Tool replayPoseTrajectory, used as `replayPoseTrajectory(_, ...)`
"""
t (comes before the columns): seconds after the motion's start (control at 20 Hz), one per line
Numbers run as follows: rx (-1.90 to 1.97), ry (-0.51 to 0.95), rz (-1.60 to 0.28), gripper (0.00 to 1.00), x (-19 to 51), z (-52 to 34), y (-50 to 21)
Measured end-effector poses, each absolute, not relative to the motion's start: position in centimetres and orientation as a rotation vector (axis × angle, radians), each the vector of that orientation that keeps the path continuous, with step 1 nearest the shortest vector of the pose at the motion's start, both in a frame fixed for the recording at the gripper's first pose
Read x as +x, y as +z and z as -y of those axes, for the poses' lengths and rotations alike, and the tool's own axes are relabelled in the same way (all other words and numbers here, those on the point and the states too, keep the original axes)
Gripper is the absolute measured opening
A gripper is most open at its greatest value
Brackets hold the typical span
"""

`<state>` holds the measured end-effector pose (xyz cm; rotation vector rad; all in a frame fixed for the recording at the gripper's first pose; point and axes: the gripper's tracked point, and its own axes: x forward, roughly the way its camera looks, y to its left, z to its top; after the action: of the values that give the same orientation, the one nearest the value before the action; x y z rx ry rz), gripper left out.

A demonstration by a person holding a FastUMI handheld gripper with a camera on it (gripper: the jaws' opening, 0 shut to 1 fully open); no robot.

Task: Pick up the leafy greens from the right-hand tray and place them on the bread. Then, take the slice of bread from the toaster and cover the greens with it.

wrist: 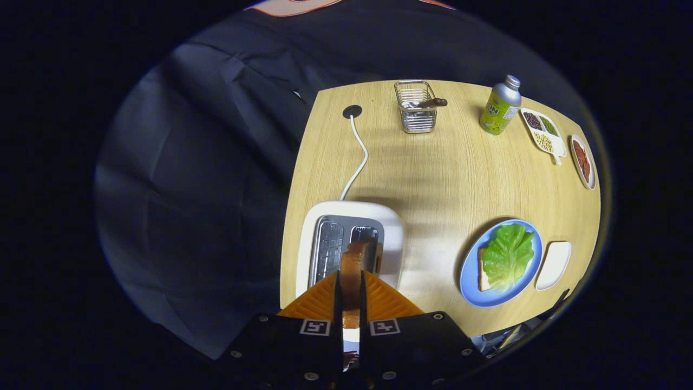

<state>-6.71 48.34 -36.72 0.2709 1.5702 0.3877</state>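
1. Gripper view shows us the claw [351, 292] pinching a slice of bread [352, 271] edge-on, one finger pressed to each flat face.
2. We see the slice standing upright between the fingers, its far end over the right slot of the white toaster [346, 233], which sits just ahead of the claw at the near left of the bench [433, 173].
3. To the right of the claw, we find a blue plate [470, 276] carrying the leafy greens [508, 257] laid over a second piece of bread [482, 273], of which only a left edge peeks out.
4. Just right of the plate lies a white tray [553, 264].
5. At the far side we note a wire basket [416, 108], a green bottle [501, 106], a divided dish of beans [543, 134] and a small dish of red food [582, 161].
6. A white cord [357, 157] runs from the toaster to a grommet [352, 111] in the bench.
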Motion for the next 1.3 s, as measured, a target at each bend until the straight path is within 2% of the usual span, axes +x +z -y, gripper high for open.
replayPoseTrajectory(0.6, 0.524, 0.479, -1.406, 0.12, -4.9, -41.6, -28.4)
replayPoseTrajectory(1.0, 0.542, 0.378, -1.437, 0.12, -6.1, -30.9, -34.6)
replayPoseTrajectory(1.3, 0.589, 0.361, -1.495, 0.12, -7.9, -25.8, -40.3)
